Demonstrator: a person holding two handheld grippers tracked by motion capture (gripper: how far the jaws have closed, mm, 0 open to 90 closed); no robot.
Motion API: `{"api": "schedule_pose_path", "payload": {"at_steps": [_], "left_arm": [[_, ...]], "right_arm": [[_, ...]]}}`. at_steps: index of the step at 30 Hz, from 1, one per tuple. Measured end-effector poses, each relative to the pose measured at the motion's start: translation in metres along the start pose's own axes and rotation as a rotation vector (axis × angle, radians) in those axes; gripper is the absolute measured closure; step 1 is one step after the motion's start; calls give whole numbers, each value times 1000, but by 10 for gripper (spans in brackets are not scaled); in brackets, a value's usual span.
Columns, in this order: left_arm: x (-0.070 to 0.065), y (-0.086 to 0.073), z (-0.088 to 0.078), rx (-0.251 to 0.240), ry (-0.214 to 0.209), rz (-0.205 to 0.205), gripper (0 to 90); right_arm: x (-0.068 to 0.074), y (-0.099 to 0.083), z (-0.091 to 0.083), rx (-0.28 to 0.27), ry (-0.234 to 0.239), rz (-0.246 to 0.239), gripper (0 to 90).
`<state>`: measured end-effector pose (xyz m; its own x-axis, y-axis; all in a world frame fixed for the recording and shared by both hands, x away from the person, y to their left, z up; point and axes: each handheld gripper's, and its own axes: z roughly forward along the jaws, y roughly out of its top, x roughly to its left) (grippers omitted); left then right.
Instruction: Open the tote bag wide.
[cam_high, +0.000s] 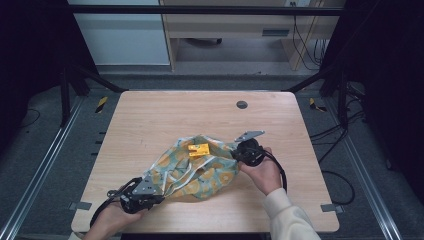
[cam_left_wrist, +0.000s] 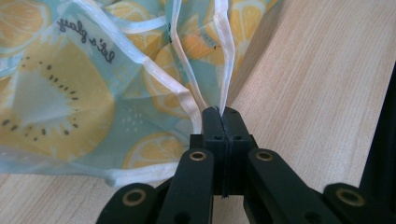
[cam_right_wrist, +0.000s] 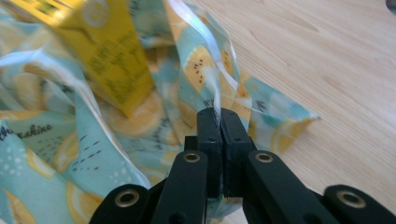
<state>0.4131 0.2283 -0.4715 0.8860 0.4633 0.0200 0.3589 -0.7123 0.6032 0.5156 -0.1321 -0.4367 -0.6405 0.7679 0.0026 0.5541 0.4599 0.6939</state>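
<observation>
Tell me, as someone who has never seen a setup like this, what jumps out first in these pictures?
A bright fruit-print cloth bag, teal with lemon and kiwi slices, lies crumpled near the front of the wooden table, with a yellow box sitting in its opening. Then the black hand-held tools: the left gripper is clamped shut on the bag's white-trimmed edge at the near left, and the right gripper pinches its edge at the far right.

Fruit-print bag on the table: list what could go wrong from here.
1. The left gripper pinches only thin white trim of the fruit-print bag; a pull could slip it free.
2. The right gripper also bites just an edge.
3. The yellow carton sits at the open mouth and could slide out.
</observation>
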Motion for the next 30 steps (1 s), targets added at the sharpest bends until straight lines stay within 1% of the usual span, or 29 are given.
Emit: {"api": "schedule_pose_path", "payload": {"at_steps": [1, 2, 3, 4, 5, 6, 8, 10, 13, 16, 17, 18, 19, 20, 21, 22, 24, 26, 27, 28, 29, 30], "left_arm": [[0, 0, 0, 0, 0, 0, 900], [0, 0, 0, -2, 1, -2, 900], [0, 0, 0, -2, 1, -2, 900], [0, 0, 0, 1, 2, -3, 900], [0, 0, 0, 1, 2, -3, 900], [0, 0, 0, 2, 2, -2, 900], [0, 0, 0, 2, 2, -1, 900], [0, 0, 0, 8, 8, 5, 900], [0, 0, 0, 5, 8, 2, 900], [1, -1, -1, 5, 13, 2, 900], [1, -1, -2, 5, 16, 5, 900], [0, -1, -3, -20, 11, 9, 874], [0, -1, -3, -20, 11, 9, 829], [-1, -1, -6, -46, 18, 6, 829], [-2, 0, -10, -75, 43, 1, 727], [-2, 1, -11, -94, 56, -12, 621], [-3, 2, -18, -114, 83, -19, 526], [-3, 3, -25, -131, 113, -20, 473], [-2, 3, -29, -143, 124, -34, 437], [-2, 3, -33, -155, 130, -46, 379], [-1, 2, -37, -164, 143, -50, 379], [1, 2, -42, -178, 158, -59, 365]], "right_arm": [[0, 0, 0, 0, 0, 0, 886], [-4, -5, 2, 13, -6, 17, 887], [-4, -5, 2, 13, -6, 17, 887], [-8, -9, 4, 17, -7, 20, 887], [-8, -9, 4, 17, -7, 20, 887], [-10, -13, 6, 34, -9, 31, 887], [-11, -15, 6, 38, -10, 35, 886], [-15, -21, 8, 45, -14, 55, 884], [-18, -23, 9, 54, -20, 60, 880], [-19, -26, 9, 52, -17, 64, 857], [-19, -26, 9, 50, -16, 62, 833], [-18, -26, 6, 40, -16, 66, 751], [-18, -26, 6, 40, -16, 66, 751], [-17, -25, 4, 31, -14, 63, 706], [-15, -23, -2, 5, -23, 37, 616], [-12, -20, -9, -13, -32, 28, 523], [-8, -17, -18, -48, -51, 16, 448], [-5, -14, -27, -74, -63, 6, 391], [-4, -12, -33, -96, -73, 7, 369], [-2, -9, -44, -132, -78, 3, 343], [-2, -9, -44, -132, -78, 3, 343], [-1, -7, -49, -148, -83, 0, 342]]}}
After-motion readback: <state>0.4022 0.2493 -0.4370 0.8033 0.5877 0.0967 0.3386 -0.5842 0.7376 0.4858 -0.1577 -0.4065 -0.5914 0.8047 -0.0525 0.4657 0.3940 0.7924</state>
